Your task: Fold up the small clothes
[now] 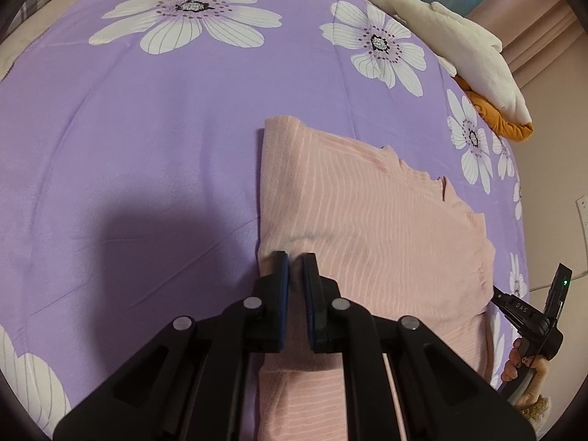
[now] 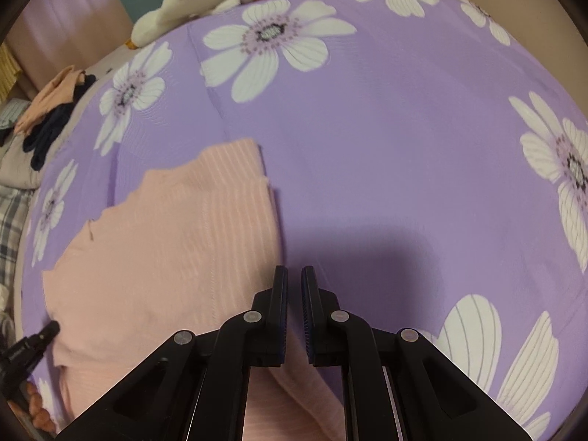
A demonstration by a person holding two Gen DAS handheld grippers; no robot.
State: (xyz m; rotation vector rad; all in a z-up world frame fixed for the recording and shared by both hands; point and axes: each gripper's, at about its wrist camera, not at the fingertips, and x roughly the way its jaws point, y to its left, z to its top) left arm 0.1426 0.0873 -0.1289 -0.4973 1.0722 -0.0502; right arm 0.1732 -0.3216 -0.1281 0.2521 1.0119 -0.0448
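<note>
1. A pink striped garment (image 1: 367,220) lies on a bed covered by a purple bedspread (image 1: 147,147) printed with white flowers; it is already doubled over at least once, with a straight folded edge along one side and its neckline showing at the far end.
2. The left claw (image 1: 296,262) is pinched on the near corner of that folded edge, with pink cloth running between its nearly closed jaws.
3. The right claw (image 2: 294,275) is drawn nearly together too, at the garment's opposite near corner; pink cloth passes under and between its jaws, so it appears to be clamped on the fabric, though blur leaves this less certain.
4. The step in hand looks like the start of a further fold, with both near corners gripped.
5. The next move probably calls for lifting both corners evenly, carrying them toward the neckline, and laying them down without dragging the lower layer.
6. A heap of white and orange clothes (image 1: 459,36) waits at the bed's far edge.
</note>
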